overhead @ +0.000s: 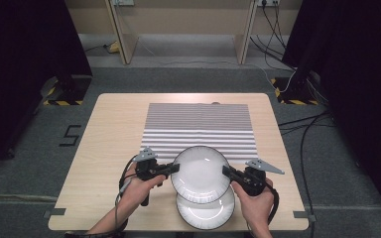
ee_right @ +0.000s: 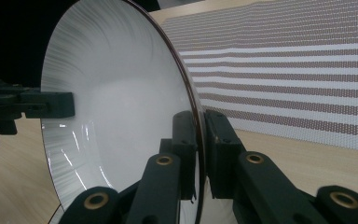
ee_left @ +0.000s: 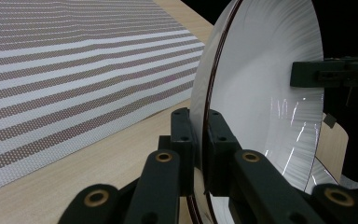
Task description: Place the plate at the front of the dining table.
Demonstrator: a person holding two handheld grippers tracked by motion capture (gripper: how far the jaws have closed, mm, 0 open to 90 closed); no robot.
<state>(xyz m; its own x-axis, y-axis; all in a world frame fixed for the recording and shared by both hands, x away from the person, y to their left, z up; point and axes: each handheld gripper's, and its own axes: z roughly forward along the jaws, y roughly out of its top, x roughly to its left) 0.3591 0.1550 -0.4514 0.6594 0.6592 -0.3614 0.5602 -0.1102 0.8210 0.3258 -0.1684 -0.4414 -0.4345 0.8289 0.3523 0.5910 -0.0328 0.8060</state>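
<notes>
White glazed ceramic: I have a plate (overhead: 200,173) with a fine ribbed edge and a thin dark rim line held up over the near half of the table (overhead: 114,148), carried between both grippers. A second plate (overhead: 206,213) of the same kind lies flat on the wood beneath it, close to the near edge, partly covered in the high view by the one I hold.

My left gripper (overhead: 174,168) has its jaws clamped on the left rim of the lifted plate. In the left gripper view the two black jaws pinch the rim from either side, one on the underside, one on the eating face, and the plate (ee_left: 261,88) stands edge-on ahead of them. The right gripper (ee_left: 307,74) shows across the dish, biting the opposite rim.

My right gripper (overhead: 226,171) is likewise clenched on the right rim. The right gripper view gives the mirror of this: jaws closed tight over the plate (ee_right: 121,102) edge, the left gripper (ee_right: 58,105) on the far rim.

Beyond the plates, a grey-and-white striped mat (overhead: 198,126) lies flat in the middle of the table. The lifted plate overlaps its near edge in the high view. In the left gripper view the mat (ee_left: 74,70) runs past beside the plate; whether the plate is level or tipped I cannot tell for sure.
</notes>
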